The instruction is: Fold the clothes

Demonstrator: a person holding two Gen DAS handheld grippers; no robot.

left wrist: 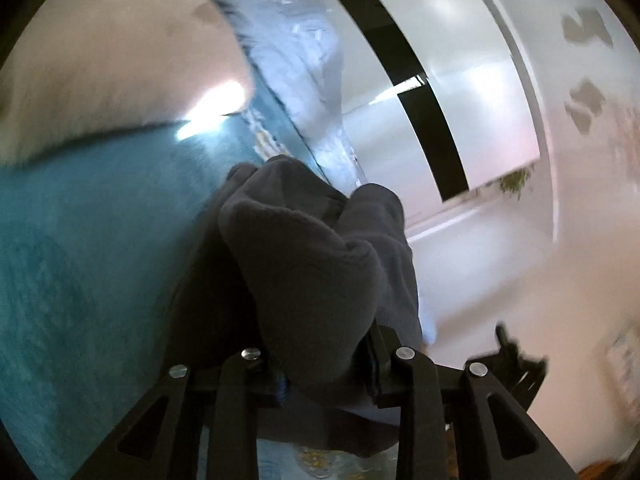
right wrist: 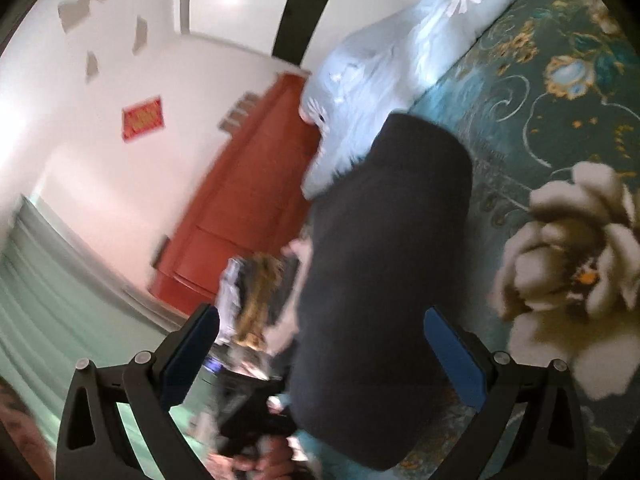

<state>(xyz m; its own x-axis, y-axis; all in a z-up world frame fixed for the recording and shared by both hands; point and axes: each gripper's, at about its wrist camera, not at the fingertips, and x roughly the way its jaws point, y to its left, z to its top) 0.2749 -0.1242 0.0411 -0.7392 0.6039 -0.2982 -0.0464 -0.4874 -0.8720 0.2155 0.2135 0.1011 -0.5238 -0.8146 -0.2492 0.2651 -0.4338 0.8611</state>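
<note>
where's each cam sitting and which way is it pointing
Left wrist: on the left gripper, looking along its jaws, shut on the dark garment; teal bedspread and white wardrobe beyond.
Right wrist: on the right gripper, jaws open, facing the bed and red door; the person's hand shows below.
Shared: dark garment, bedspread, light blue pillow.

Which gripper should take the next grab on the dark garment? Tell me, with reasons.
Right. The right gripper is open with the dark garment between its fingers; the left gripper is already shut on that cloth, holding it up.
</note>
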